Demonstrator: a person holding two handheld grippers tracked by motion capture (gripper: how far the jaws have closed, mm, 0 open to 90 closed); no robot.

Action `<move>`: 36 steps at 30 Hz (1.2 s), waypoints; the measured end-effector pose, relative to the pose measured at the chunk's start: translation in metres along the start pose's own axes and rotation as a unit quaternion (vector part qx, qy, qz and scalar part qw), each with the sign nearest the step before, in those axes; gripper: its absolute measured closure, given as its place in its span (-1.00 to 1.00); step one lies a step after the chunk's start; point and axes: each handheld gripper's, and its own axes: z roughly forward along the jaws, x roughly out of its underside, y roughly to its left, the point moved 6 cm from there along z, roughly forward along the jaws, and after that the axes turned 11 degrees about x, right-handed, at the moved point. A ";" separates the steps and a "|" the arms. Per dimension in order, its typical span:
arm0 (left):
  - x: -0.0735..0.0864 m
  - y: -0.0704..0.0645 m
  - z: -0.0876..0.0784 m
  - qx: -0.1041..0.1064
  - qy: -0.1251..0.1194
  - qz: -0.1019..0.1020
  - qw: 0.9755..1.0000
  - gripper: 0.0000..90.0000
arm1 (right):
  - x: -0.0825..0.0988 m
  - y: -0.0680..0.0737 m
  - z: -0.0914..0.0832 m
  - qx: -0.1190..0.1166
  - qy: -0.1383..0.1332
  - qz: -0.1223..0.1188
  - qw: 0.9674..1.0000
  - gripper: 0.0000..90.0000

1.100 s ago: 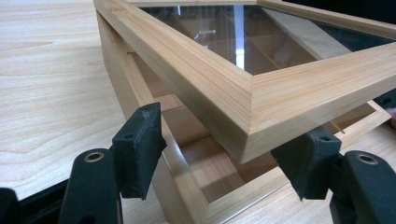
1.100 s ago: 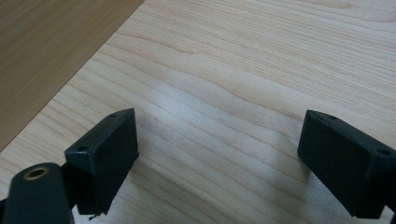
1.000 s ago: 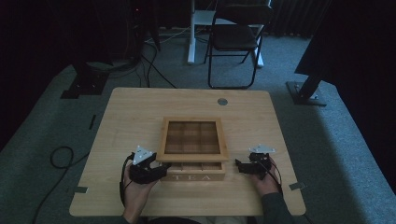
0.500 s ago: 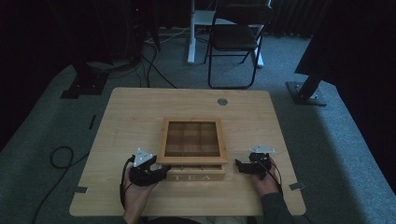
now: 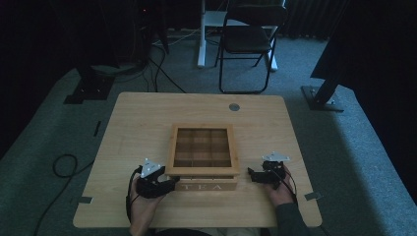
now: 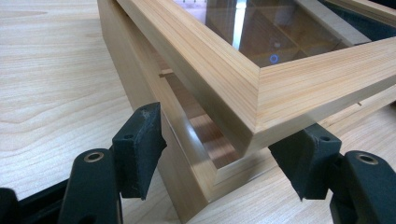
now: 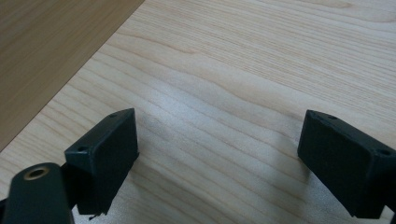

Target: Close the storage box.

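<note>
A wooden tea box (image 5: 202, 183) marked TEA stands in the middle of the table (image 5: 137, 128). Its glass-paned lid (image 5: 201, 169) is lifted a little off the base at the front. My left gripper (image 5: 167, 184) sits at the box's front left corner. In the left gripper view the jaws straddle that corner (image 6: 219, 177) with their pads against the wood, and a gap shows under the lid (image 6: 243, 79). My right gripper (image 5: 252, 175) stands open to the right of the box, low over bare table (image 7: 219, 154), with nothing between its jaws.
A round grey cap (image 5: 234, 106) is set in the table's far side. Behind the table stand a folding chair (image 5: 248, 42) and dark stands on the carpet. A cable (image 5: 64, 164) loops on the floor at the left.
</note>
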 end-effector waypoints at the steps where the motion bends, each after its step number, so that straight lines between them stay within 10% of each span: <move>1: 0.001 0.000 0.000 0.001 0.002 0.000 1.000 -0.21 | 0.000 0.000 0.000 0.000 0.000 0.000 1.000 -0.74; 36: 0.016 0.002 -0.006 0.005 0.003 -0.004 1.000 -0.22 | 0.000 0.000 0.000 0.000 0.000 0.000 1.000 -0.74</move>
